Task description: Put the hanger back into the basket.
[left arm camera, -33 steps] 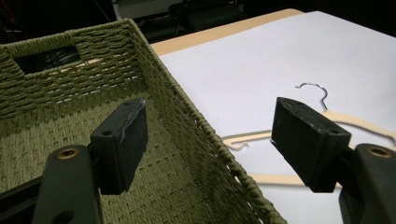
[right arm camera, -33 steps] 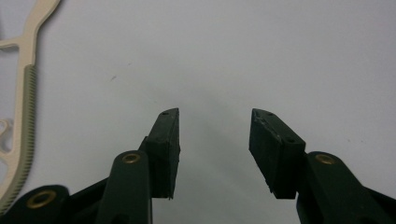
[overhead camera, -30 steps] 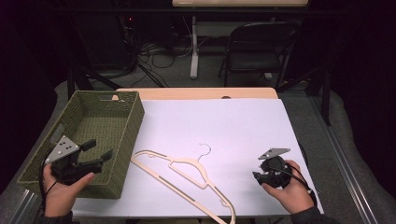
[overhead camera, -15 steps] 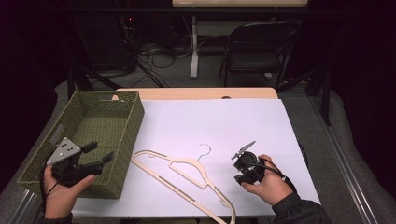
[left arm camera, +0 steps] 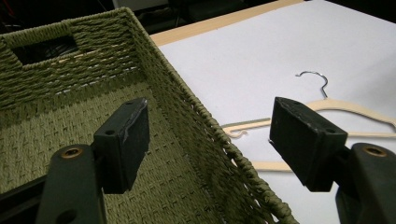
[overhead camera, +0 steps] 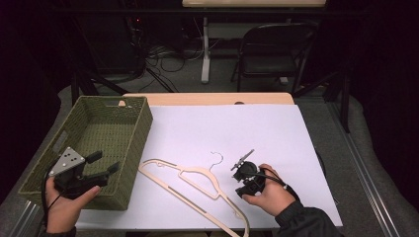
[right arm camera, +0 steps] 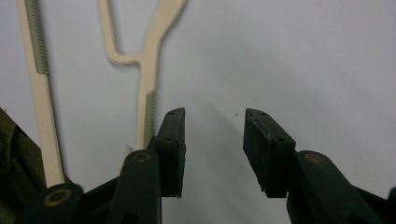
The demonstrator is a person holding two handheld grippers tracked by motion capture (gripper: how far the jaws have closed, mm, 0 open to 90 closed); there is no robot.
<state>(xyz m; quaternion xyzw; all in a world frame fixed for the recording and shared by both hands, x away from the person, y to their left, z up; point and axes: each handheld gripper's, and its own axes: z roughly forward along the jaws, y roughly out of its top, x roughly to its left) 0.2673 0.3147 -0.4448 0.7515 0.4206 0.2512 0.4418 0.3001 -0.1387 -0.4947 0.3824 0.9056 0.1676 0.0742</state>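
We are holding a two-jaw gripper in each hand over a table covered with a white sheet (overhead camera: 237, 133). In the high view, our right gripper (overhead camera: 243, 167) is sitting in the lower centre of the frame, just beside the right arm of a cream hanger (overhead camera: 197, 182) that is lying flat across the lower middle, its metal hook (overhead camera: 216, 159) pointing toward the top. In the right gripper view, its jaws are standing apart with nothing between them, and the hanger is lying at the upper left, close to the left jaw. Our left gripper (overhead camera: 101, 165) is hovering at the lower left of the high view, over the near end of a green woven basket (overhead camera: 133, 123), its jaws spread wide and empty.
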